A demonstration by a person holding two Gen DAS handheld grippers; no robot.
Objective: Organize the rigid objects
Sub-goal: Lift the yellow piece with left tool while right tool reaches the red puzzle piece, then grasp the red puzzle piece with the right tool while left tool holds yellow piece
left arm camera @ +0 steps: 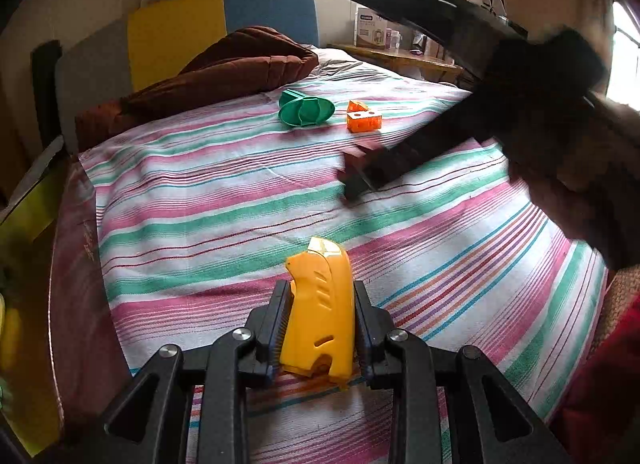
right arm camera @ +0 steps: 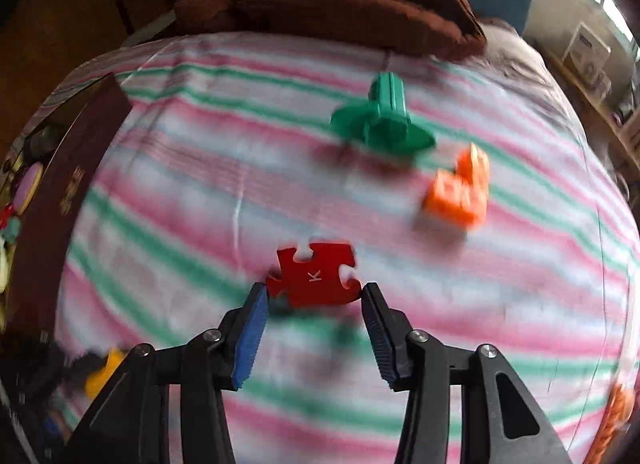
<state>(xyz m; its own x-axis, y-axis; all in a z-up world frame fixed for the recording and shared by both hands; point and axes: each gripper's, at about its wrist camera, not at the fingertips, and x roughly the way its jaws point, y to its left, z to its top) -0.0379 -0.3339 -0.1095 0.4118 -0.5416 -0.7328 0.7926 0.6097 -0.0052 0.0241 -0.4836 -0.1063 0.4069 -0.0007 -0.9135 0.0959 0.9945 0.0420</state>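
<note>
The red puzzle piece (right arm camera: 314, 278), pinched only at the fingertips of the right gripper (right arm camera: 314, 292) above the striped bedspread (right arm camera: 200, 191), is best carried level and set down gently, so that so shallow a hold is not lost. It is held edge to edge at a moderate width, its "K" face in view, the jaws pressing its sides. The yellow plastic piece (left arm camera: 320, 312) is clamped narrowly in the left gripper (left arm camera: 321, 328), while the green toy (right arm camera: 384, 119) and orange block (right arm camera: 460, 187) lie farther up the bed.
</note>
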